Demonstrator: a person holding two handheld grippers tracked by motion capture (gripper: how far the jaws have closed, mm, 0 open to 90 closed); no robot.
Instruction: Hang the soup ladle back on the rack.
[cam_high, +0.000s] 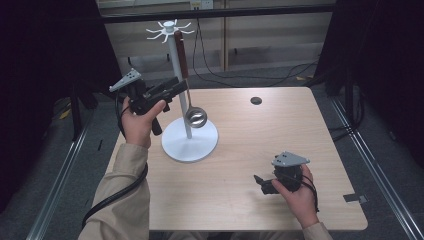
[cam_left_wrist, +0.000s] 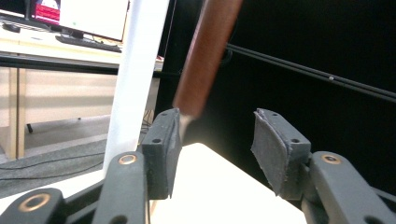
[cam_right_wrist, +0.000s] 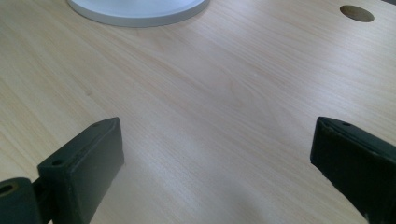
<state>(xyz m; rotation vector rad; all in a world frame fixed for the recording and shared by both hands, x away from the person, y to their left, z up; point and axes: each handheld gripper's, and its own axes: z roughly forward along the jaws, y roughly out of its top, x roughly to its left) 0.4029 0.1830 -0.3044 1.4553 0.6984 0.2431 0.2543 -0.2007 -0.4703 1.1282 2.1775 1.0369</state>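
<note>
1. While raised beside the white stand (cam_high: 176, 85), left claw (cam_high: 179, 90) held level at the stand's post, jaws parted, nothing pressed between the pads; metal shank of the hanging ladle (cam_high: 190, 95) just beside one pad (cam_left_wrist: 163, 149) in the left gripper view, whether touching cannot be told.
2. Ladle hung from a hook at the stand's top; brown wooden handle (cam_left_wrist: 205, 56) upright along the post, slightly tilted in the left gripper view; round steel bowl (cam_high: 196, 118) low, just above the stand's round white base (cam_high: 190, 142).
3. Stand set on the left half of the light wood surface (cam_high: 250, 150); spidery white hooks (cam_high: 169, 29) spread at its top.
4. Right claw (cam_high: 260, 182) low over the near right part of the surface, well apart from the stand; jaws wide open, nothing between them; bare wood grain seen between the two black pads (cam_right_wrist: 84, 163) in the right gripper view, with the edge of the base (cam_right_wrist: 140, 11) at the top.
5. Small dark round hole (cam_high: 256, 100) in the surface toward the far side; also seen at upper right in the right gripper view.
6. Black cable (cam_high: 115, 195) trailing along the beige left sleeve.
</note>
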